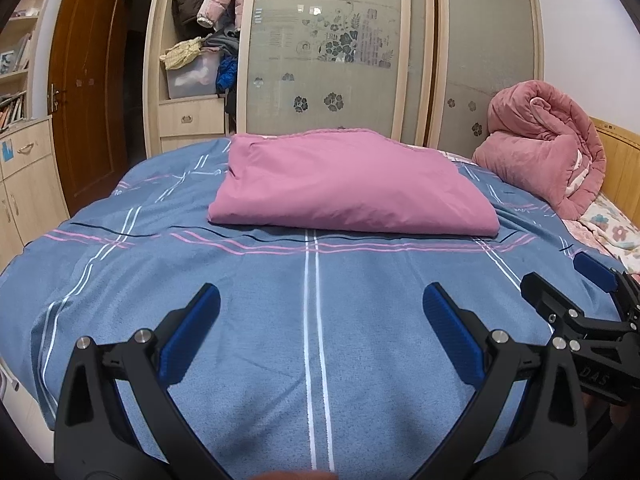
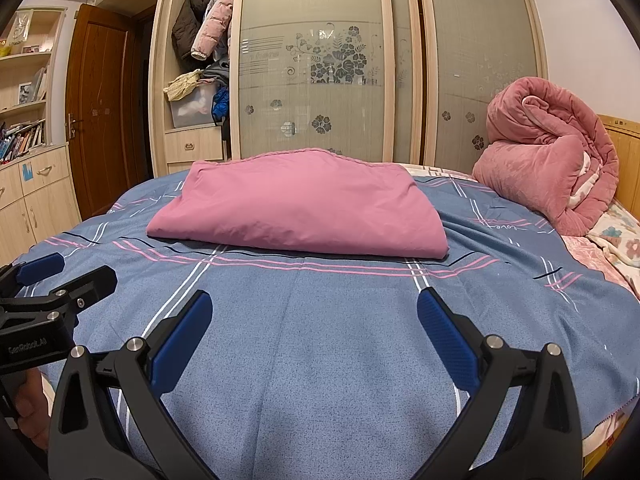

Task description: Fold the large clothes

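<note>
My left gripper (image 1: 321,312) and right gripper (image 2: 314,320): both spread wide, empty, above the bedspread (image 1: 240,320); folded pink cloth (image 1: 352,184) beyond.

Mauve cloth (image 1: 352,184) (blue plaid sheet (image 1: 240,320))

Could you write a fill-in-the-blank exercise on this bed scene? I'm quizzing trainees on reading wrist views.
1. The folded cloth on the bed is ____ in colour.
2. Both the left claw and right claw are ____.
3. The rolled pink quilt lies to the ____ of the folded cloth.

Missing words: pink; open; right
</note>
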Demonstrator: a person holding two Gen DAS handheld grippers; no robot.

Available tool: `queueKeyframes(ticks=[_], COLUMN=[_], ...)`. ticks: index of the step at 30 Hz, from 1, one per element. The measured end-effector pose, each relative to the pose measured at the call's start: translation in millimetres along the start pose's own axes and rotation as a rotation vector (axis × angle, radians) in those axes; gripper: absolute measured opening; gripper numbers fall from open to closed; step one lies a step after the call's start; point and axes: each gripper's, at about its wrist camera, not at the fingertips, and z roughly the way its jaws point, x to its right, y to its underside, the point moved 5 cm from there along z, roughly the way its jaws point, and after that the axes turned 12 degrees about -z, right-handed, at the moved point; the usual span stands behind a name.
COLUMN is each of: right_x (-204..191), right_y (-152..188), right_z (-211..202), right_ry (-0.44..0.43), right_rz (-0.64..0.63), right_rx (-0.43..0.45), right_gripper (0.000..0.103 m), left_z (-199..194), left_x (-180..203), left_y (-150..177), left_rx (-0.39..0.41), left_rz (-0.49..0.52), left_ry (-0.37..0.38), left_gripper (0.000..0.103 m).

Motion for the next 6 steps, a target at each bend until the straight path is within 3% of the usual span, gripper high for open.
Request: queueKeyframes(ticks=[6], right_x=[-1.0], right_y=[0.4], right_z=[0.2], right_ry=[-0.001], right_rz=[0.0], right_rx=[-0.001], right_gripper=[0.102], left_z=[3.4], left_x=[-0.4], left_y=[1.3], left_rx=[-0.017], left_rz=[-0.002], left_ry=[0.001], left_gripper=[0.101])
